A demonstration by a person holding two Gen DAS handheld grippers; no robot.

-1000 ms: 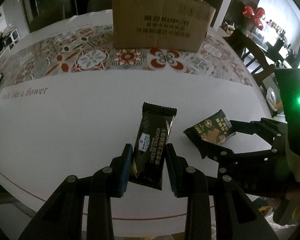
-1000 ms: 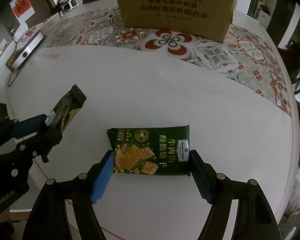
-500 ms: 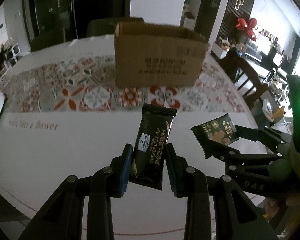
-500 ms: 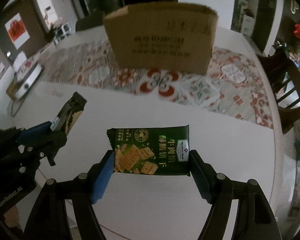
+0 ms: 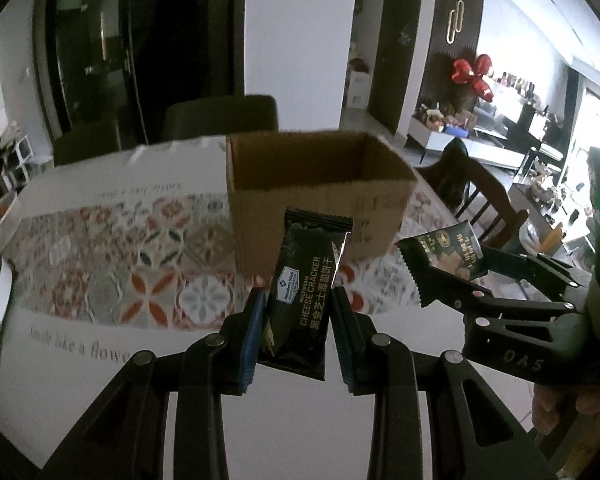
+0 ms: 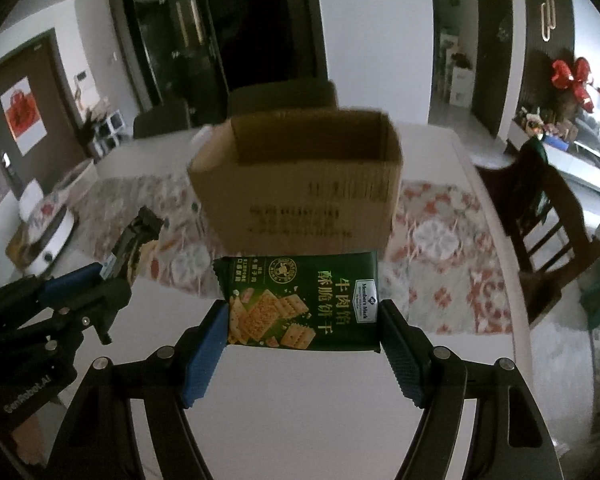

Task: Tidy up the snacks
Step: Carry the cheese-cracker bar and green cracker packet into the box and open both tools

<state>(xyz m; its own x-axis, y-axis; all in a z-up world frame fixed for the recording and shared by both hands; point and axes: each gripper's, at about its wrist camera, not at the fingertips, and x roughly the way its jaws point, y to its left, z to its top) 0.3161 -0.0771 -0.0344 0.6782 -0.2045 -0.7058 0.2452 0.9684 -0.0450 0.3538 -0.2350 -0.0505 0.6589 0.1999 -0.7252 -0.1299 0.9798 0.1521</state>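
My left gripper (image 5: 298,312) is shut on a black cheese cracker packet (image 5: 306,292) and holds it upright in the air, above the table. My right gripper (image 6: 302,320) is shut on a green cracker packet (image 6: 300,302), held flat in the air. An open brown cardboard box (image 5: 316,192) stands on the table ahead of both; it also shows in the right wrist view (image 6: 300,184). The green packet (image 5: 448,252) shows at right in the left wrist view, and the black packet (image 6: 134,246) at left in the right wrist view.
The round white table (image 5: 100,360) has a patterned runner (image 5: 120,256) under the box. A white device (image 6: 48,236) sits at the table's left edge. Dark chairs (image 5: 220,116) stand behind the table and a wooden chair (image 6: 548,216) at right.
Both grippers have lifted their packets off the table and tilted up. The box's open top has come into view.
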